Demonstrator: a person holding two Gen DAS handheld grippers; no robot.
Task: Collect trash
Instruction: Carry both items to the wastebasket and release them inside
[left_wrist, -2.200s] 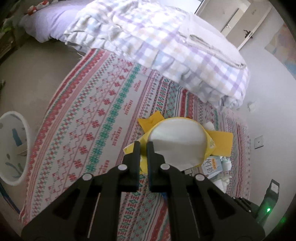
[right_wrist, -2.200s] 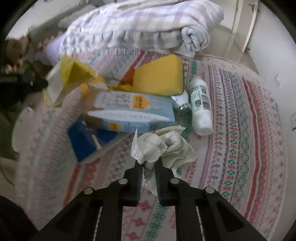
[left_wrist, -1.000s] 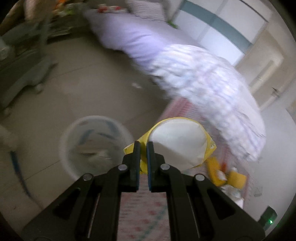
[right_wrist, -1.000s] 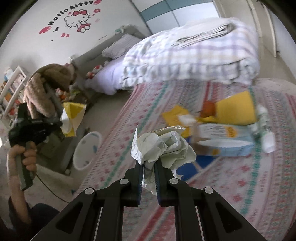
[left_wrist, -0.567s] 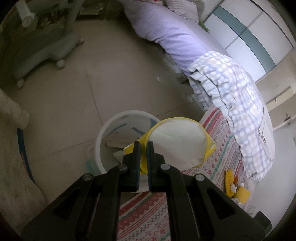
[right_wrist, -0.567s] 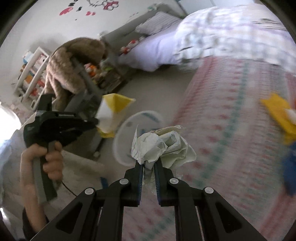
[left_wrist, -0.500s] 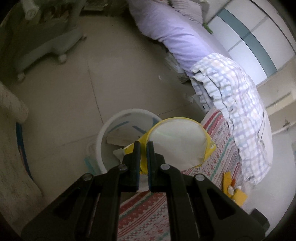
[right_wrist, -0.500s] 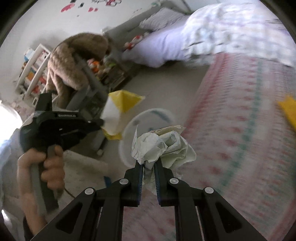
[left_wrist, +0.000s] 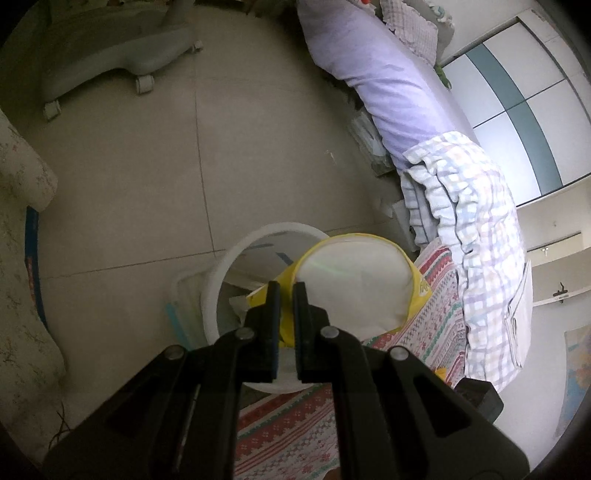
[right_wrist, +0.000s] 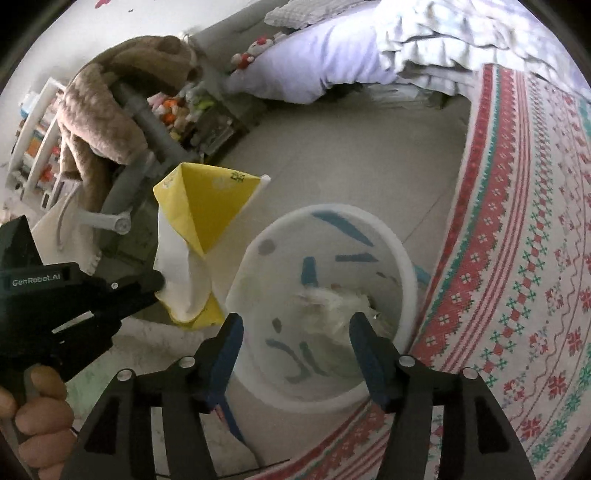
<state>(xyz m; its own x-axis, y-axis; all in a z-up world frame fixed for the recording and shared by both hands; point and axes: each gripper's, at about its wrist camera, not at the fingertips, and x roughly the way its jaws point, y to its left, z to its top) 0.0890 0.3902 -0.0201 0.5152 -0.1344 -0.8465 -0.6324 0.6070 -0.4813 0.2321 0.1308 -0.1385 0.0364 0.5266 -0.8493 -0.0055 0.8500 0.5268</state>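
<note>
My left gripper (left_wrist: 286, 291) is shut on a yellow and white paper bag (left_wrist: 354, 288) and holds it above the white trash bin (left_wrist: 236, 254). The right wrist view shows that bag (right_wrist: 199, 236) held left of the bin (right_wrist: 399, 254) by the left gripper (right_wrist: 159, 280). My right gripper (right_wrist: 295, 325) is open and empty right above the bin. A crumpled white paper ball (right_wrist: 332, 302) lies blurred inside the bin between the open fingers.
A patterned rug (right_wrist: 524, 258) lies right of the bin. A bed with a purple sheet (left_wrist: 391, 88) and a checked blanket (left_wrist: 476, 236) stands beyond. A grey rolling chair base (left_wrist: 110, 48) and a brown plush toy (right_wrist: 107, 103) stand to the left on the tiled floor.
My right gripper has opened and the crumpled paper has dropped into the bin. Both grippers came closer over the bin; the left still holds the bag.
</note>
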